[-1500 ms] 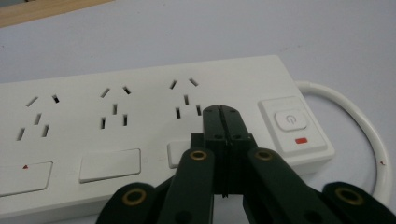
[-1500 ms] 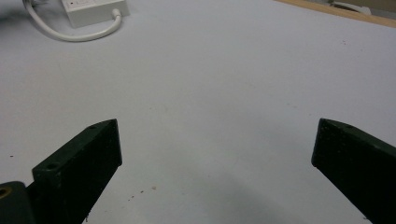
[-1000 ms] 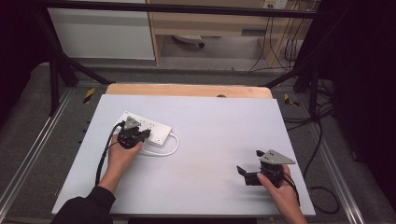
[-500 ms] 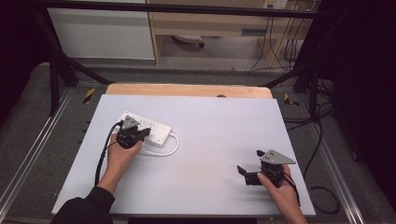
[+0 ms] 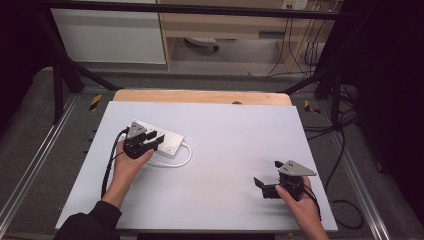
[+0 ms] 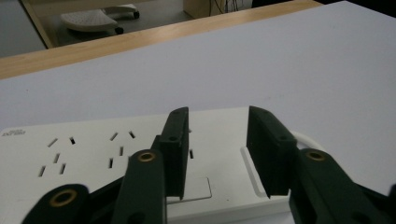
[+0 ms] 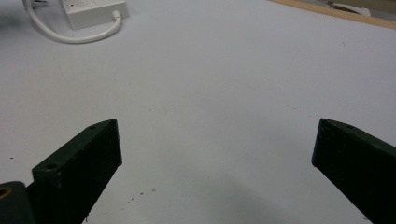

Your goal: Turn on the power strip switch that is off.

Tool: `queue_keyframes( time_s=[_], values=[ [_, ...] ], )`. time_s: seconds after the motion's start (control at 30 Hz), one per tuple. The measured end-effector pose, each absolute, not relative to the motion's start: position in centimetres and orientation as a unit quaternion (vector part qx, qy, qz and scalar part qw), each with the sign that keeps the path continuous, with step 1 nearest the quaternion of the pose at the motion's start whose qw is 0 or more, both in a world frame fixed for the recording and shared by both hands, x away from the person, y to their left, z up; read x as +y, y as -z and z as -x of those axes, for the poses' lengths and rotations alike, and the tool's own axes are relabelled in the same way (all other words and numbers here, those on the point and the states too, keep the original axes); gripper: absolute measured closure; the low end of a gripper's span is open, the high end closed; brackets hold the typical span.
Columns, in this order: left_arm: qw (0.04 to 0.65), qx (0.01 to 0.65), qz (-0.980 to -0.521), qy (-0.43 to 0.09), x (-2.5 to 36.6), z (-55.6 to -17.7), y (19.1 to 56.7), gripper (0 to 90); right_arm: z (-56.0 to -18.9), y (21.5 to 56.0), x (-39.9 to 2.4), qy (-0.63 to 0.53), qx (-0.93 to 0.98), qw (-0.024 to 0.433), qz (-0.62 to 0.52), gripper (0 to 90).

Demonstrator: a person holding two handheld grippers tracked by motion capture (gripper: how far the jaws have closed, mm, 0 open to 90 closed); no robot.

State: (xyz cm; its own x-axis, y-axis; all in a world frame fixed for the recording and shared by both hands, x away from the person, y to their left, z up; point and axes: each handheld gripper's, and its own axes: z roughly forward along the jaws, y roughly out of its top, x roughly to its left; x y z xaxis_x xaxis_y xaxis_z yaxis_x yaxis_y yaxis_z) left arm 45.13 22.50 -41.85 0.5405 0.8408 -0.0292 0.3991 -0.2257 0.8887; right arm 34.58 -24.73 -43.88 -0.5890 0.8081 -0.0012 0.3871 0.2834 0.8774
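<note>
White tabletop (image 5: 225,165) with a wooden strip (image 5: 200,96) along its far edge fills the middle of the high view; grey floor, black frame bars and hanging cables lie beyond, in the upper part of the frame.

Left gripper (image 5: 152,141), left of centre in the high view, is held by the left hand (image 5: 127,162) over a white power strip (image 5: 170,142). Its jaws stand parted, one on either side of the strip's end region, with a gap between them; the left gripper view shows the left gripper (image 6: 219,149) above the power strip (image 6: 93,149), with socket slots at lower left of that frame and nothing clamped between the jaws. Whether the jaws touch the strip's top cannot be told.

A white cord (image 5: 175,161) loops from the strip's right end and curves back toward the hand.

Right gripper (image 5: 261,186), lower right in the high view, is held by the right hand (image 5: 300,205) low over bare tabletop, jaws spread wide and empty. In the right gripper view the right gripper (image 7: 215,154) frames bare tabletop (image 7: 210,93), with the power strip (image 7: 93,11) and cord (image 7: 70,37) at upper left, well apart.
</note>
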Motion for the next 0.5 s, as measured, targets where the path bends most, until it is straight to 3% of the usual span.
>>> queue_keyframes(
  time_s=[0.23,0.37,0.5],
  values=[
    [0.475,0.407,-0.742,-0.242,22.2,-44.8,41.4,44.8,-34.6,43.9,-24.7,-0.455,0.767,0.231,-0.389,2.1],
    [0.485,0.401,-0.737,-0.246,21.6,-44.5,40.9,26.1,-34.6,43.9,-24.7,-0.455,0.767,0.231,-0.389,2.1],
    [0.495,0.396,-0.734,-0.244,21.3,-44.2,40.4,13.0,-34.6,43.8,-24.7,-0.456,0.766,0.231,-0.389,2.1]
  ],
)
